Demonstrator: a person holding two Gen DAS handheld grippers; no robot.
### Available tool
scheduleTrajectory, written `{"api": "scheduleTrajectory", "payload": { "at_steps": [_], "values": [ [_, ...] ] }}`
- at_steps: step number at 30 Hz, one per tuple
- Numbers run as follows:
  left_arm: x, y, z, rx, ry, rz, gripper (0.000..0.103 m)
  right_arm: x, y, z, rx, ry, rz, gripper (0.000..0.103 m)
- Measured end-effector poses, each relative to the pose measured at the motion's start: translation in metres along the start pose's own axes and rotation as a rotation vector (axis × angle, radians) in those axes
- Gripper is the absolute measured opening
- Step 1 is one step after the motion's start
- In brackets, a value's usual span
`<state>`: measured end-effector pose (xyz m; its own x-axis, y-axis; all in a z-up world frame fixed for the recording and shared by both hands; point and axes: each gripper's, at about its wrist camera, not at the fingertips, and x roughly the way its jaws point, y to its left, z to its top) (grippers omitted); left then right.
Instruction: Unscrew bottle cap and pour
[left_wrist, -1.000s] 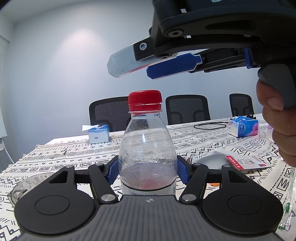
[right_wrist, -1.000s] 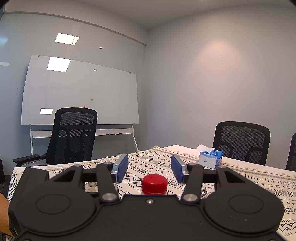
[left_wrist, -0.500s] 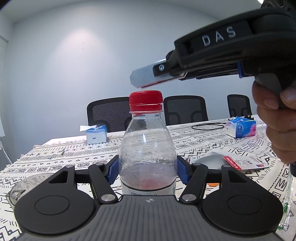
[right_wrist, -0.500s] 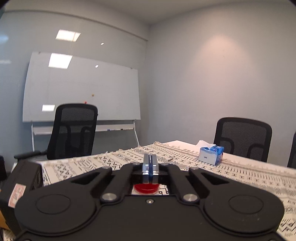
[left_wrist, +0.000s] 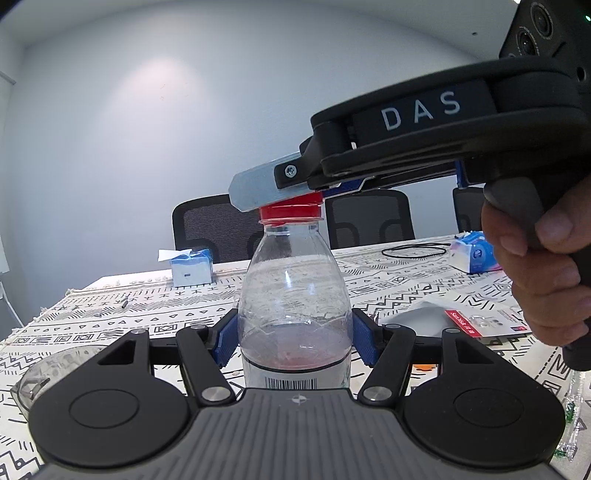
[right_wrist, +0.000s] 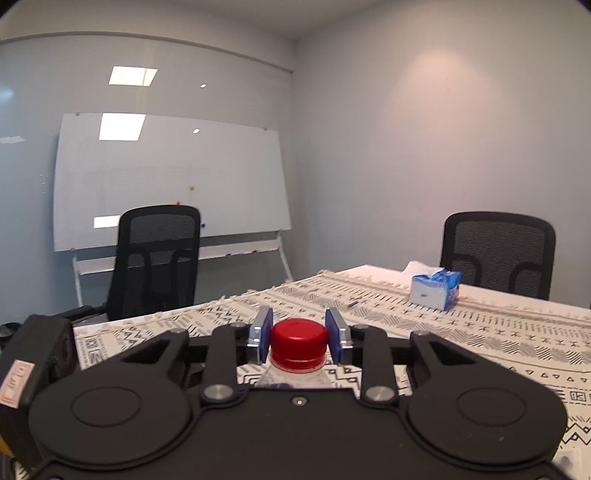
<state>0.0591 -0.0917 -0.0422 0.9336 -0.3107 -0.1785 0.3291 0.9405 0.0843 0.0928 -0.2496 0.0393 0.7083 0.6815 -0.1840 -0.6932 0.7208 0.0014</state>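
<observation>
A clear plastic bottle (left_wrist: 293, 295) with a little reddish liquid stands upright on the patterned tablecloth (left_wrist: 110, 314). My left gripper (left_wrist: 293, 341) is shut on its body, blue pads pressing both sides. The red cap (left_wrist: 291, 212) is screwed on top. In the left wrist view, my right gripper (left_wrist: 280, 192) reaches in from the right, held by a hand (left_wrist: 535, 266), with its fingers over the cap. In the right wrist view, the right gripper (right_wrist: 299, 325) has its blue pads against both sides of the red cap (right_wrist: 299, 338).
A clear cup (left_wrist: 40, 369) sits at the lower left. A blue tissue box (left_wrist: 190, 271) stands at the back, another tissue pack (left_wrist: 472, 254) and a black cable (left_wrist: 413, 251) at the right. A red-labelled packet (left_wrist: 476, 321) lies nearby. Office chairs (right_wrist: 155, 258) ring the table.
The right gripper has come down from above the bottle onto the cap. Its jaws stood wide a second ago, met half a second ago, and now flank the cap. The left gripper has kept still.
</observation>
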Motion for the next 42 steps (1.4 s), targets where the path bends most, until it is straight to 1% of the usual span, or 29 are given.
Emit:
{"api": "scheduleTrajectory", "payload": {
  "at_steps": [2, 3, 6, 8, 14, 16, 17, 18, 20, 21, 22, 23, 25, 27, 29, 30, 31, 32, 35, 36, 41, 42],
  "values": [
    [-0.001, 0.0, 0.0, -0.002, 0.0, -0.001, 0.059, 0.0, -0.003, -0.001, 0.0, -0.006, 0.018, 0.033],
    [-0.001, 0.0, 0.0, -0.002, 0.001, -0.002, 0.059, 0.0, -0.006, -0.003, -0.006, -0.017, 0.043, 0.033],
    [-0.001, 0.001, 0.0, -0.006, 0.0, -0.012, 0.059, 0.0, -0.024, -0.007, -0.015, -0.042, 0.16, 0.033],
    [-0.002, 0.001, 0.0, -0.006, -0.001, -0.017, 0.059, 0.002, -0.035, -0.007, -0.025, -0.048, 0.225, 0.033],
    [-0.002, 0.002, 0.0, -0.017, 0.0, -0.041, 0.059, 0.007, -0.061, -0.001, -0.04, -0.038, 0.393, 0.033],
    [-0.001, 0.003, -0.001, -0.022, 0.001, -0.044, 0.059, 0.011, -0.068, 0.004, -0.032, -0.019, 0.441, 0.033],
    [-0.001, 0.004, -0.001, -0.024, 0.002, -0.045, 0.059, 0.012, -0.068, 0.006, -0.036, -0.013, 0.448, 0.034],
    [-0.001, 0.005, -0.001, -0.027, 0.002, -0.045, 0.059, 0.013, -0.066, 0.008, -0.053, -0.004, 0.441, 0.034],
    [-0.001, 0.004, -0.001, -0.026, 0.002, -0.043, 0.059, 0.012, -0.056, 0.012, -0.08, 0.008, 0.382, 0.051],
    [-0.001, 0.004, -0.001, -0.023, 0.002, -0.041, 0.059, 0.009, -0.048, 0.014, -0.067, 0.008, 0.31, 0.051],
    [-0.001, 0.003, -0.002, -0.021, 0.002, -0.038, 0.059, 0.006, -0.039, 0.015, -0.045, 0.007, 0.224, 0.054],
    [-0.002, 0.003, -0.002, -0.02, 0.002, -0.034, 0.059, 0.005, -0.033, 0.015, -0.025, 0.007, 0.167, 0.059],
    [-0.001, 0.002, -0.002, -0.012, 0.002, -0.029, 0.059, 0.001, -0.012, 0.013, 0.036, 0.001, 0.008, 0.059],
    [-0.001, 0.001, -0.001, 0.0, 0.001, -0.024, 0.059, -0.003, 0.009, 0.009, 0.059, -0.016, -0.099, 0.059],
    [-0.001, 0.0, -0.001, 0.002, 0.001, -0.021, 0.059, -0.005, 0.021, 0.005, 0.086, -0.025, -0.155, 0.057],
    [-0.002, 0.0, -0.001, 0.0, 0.001, -0.02, 0.059, -0.004, 0.026, 0.004, 0.1, -0.025, -0.174, 0.054],
    [-0.002, 0.001, -0.001, -0.002, 0.001, -0.02, 0.059, -0.003, 0.029, 0.003, 0.102, -0.024, -0.198, 0.033],
    [-0.002, 0.001, -0.001, -0.004, 0.001, -0.019, 0.059, -0.002, 0.032, 0.002, 0.099, -0.023, -0.224, 0.033],
    [-0.002, 0.003, -0.001, -0.014, 0.002, -0.02, 0.059, -0.001, 0.029, 0.003, 0.085, -0.018, -0.205, 0.033],
    [-0.003, 0.003, -0.001, -0.016, 0.002, -0.022, 0.059, -0.001, 0.024, 0.004, 0.089, -0.014, -0.176, 0.033],
    [-0.004, 0.006, -0.001, -0.033, 0.002, -0.027, 0.059, 0.009, -0.004, 0.003, 0.049, -0.006, 0.04, 0.033],
    [-0.004, 0.006, -0.001, -0.035, 0.002, -0.028, 0.059, 0.011, -0.013, 0.002, 0.026, -0.014, 0.1, 0.033]
  ]
}}
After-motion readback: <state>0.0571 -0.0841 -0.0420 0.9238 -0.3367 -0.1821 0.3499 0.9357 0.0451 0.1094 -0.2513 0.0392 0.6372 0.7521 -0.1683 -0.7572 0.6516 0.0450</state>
